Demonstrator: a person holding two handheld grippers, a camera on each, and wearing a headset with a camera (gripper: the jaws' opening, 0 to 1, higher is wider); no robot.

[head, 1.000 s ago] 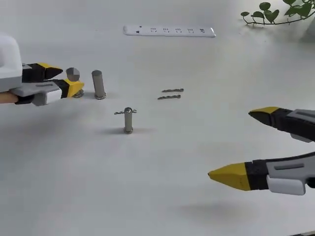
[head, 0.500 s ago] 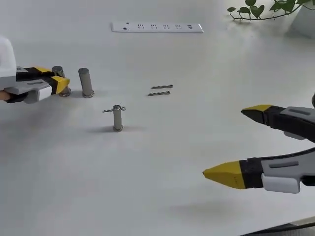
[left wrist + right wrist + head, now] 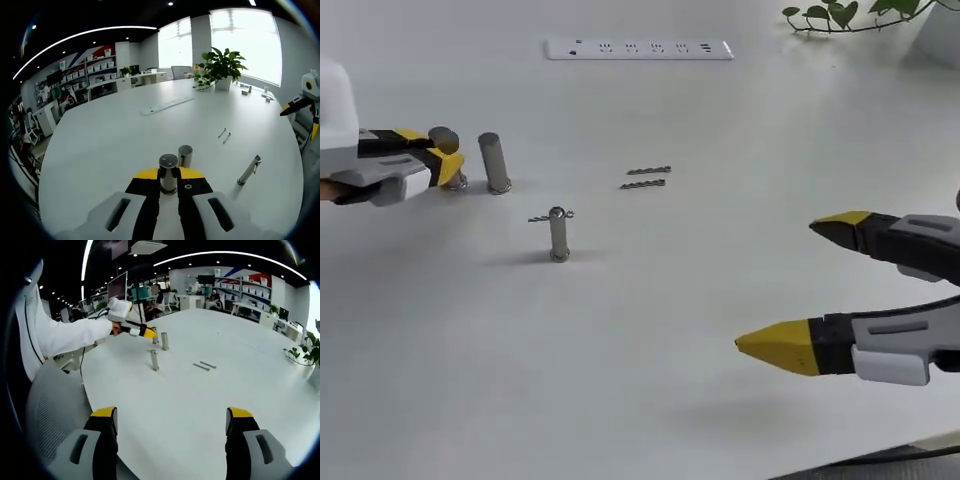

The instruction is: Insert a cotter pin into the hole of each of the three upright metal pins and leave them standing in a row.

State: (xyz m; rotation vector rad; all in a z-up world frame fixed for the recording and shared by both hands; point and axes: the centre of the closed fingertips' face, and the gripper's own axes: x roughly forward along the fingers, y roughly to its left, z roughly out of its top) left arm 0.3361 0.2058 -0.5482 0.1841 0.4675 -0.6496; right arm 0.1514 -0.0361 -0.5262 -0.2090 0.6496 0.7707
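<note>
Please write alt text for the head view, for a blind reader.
The left gripper holds one upright metal pin on a white table, beside a second pin; a third pin nearer the camera carries a cotter pin. Two loose cotter pins lie further right, and the right gripper is open.

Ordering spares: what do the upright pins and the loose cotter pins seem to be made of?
Upright pins: likely steel, smooth grey with dull sheen; the one in the left gripper shows a brighter flat top. Loose cotter pins: probably thin silvery steel wire.
</note>
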